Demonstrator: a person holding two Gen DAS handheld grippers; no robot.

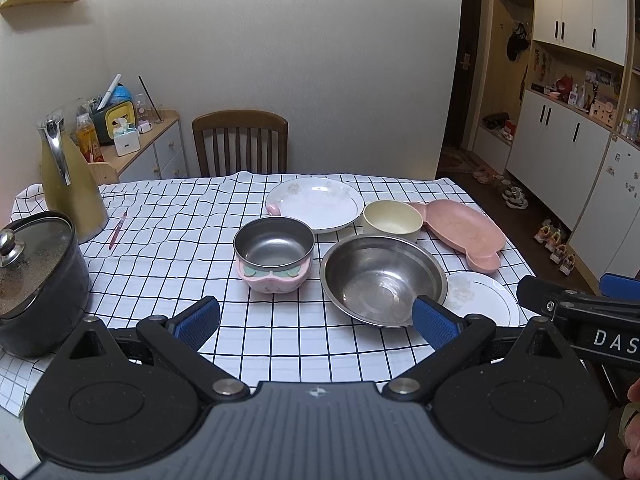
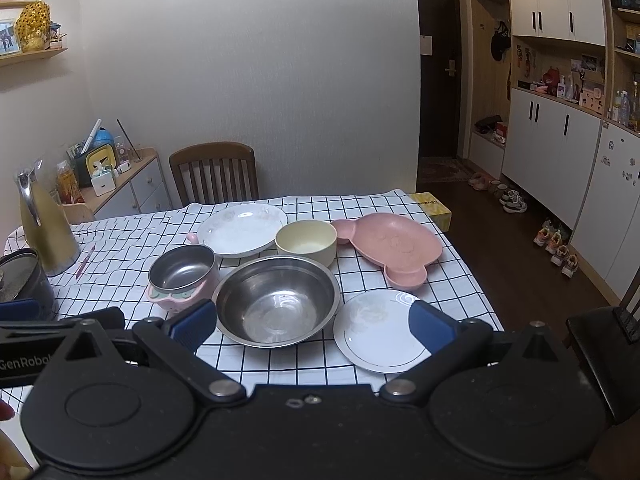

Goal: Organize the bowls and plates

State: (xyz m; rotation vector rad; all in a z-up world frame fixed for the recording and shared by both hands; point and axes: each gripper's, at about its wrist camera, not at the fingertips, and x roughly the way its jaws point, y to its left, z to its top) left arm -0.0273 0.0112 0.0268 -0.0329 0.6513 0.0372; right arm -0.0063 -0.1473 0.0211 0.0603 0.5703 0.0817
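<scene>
On the checked tablecloth sit a large steel bowl, a pink bowl with a steel liner, a cream bowl, a large white plate, a small white plate and a pink divided plate. My left gripper is open and empty above the table's near edge, before the steel bowl. My right gripper is open and empty, its fingers flanking the steel bowl and small plate from the near side.
A black lidded pot and a gold jug stand at the left, with a red pen beside them. A wooden chair is behind the table. A yellow box lies at the far right corner.
</scene>
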